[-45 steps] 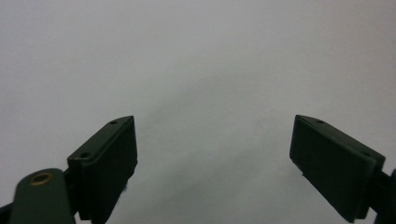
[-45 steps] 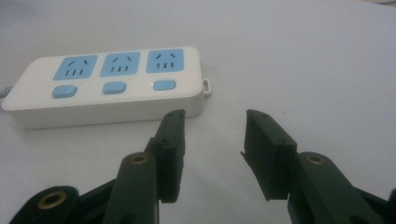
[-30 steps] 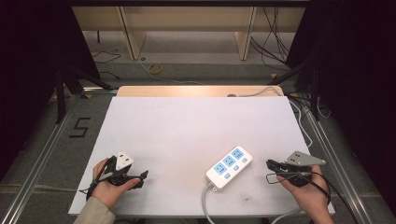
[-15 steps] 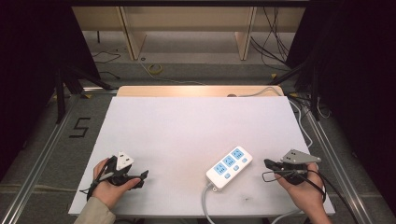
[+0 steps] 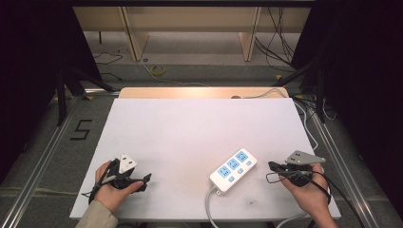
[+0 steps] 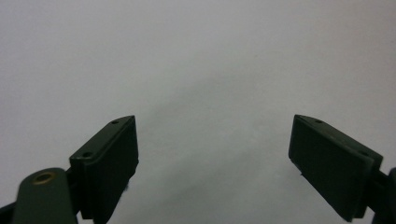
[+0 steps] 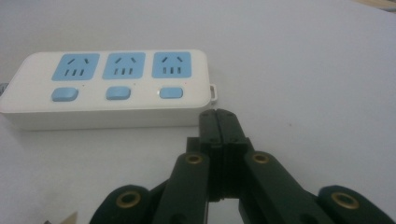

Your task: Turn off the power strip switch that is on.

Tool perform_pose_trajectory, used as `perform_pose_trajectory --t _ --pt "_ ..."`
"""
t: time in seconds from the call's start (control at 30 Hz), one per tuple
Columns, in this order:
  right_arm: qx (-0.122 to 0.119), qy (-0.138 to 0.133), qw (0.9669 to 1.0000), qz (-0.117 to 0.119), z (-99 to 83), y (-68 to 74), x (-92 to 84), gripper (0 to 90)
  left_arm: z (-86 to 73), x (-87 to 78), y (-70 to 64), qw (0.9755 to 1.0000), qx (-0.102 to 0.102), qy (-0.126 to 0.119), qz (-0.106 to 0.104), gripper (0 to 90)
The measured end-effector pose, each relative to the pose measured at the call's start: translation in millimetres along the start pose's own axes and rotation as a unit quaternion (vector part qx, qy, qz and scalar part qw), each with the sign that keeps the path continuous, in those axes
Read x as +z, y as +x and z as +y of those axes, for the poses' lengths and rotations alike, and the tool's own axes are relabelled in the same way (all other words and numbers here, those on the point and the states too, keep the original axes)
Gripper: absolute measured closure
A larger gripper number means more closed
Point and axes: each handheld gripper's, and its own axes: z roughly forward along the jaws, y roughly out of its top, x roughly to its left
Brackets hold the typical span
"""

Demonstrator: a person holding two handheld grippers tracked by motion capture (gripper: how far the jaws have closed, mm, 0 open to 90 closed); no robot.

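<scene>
Between the right gripper's (image 7: 218, 114) jaws nothing is held: they are pressed flat together, tip to tip, and they point at the near long side of the power strip (image 7: 109, 86), stopping just short of it. The left gripper (image 6: 212, 154) is the opposite case, its jaws spread wide over bare white table (image 6: 196, 56) with nothing between them.

From above, the power strip (image 5: 233, 169) lies askew near the front right of the table (image 5: 199, 128), its grey cord (image 5: 209, 211) running off the front edge. The right gripper (image 5: 273, 166) sits just beside its right end, while the left gripper (image 5: 142, 180) rests well apart at the front left.

With the jaws closed like this, the likely step is a press on one of the three blue switch buttons; the nearest one (image 7: 170, 92) is my guess. Closed jaws make a firm single fingertip, which suits that. To do it well, lift the tip above the strip's edge first, come down squarely on the button's middle and push straight down, since a slanted push would probably slide the light strip across the smooth table. The free left gripper could steady the far end if it skids.
</scene>
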Motion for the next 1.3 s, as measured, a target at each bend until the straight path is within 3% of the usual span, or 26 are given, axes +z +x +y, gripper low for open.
perform_pose_trajectory --t 1.3 --pt "-0.005 0.024 0.9997 0.003 20.6 6.6 12.5 90.0 5.8 5.7 -2.2 1.0000 0.005 -0.003 -0.005 15.5"
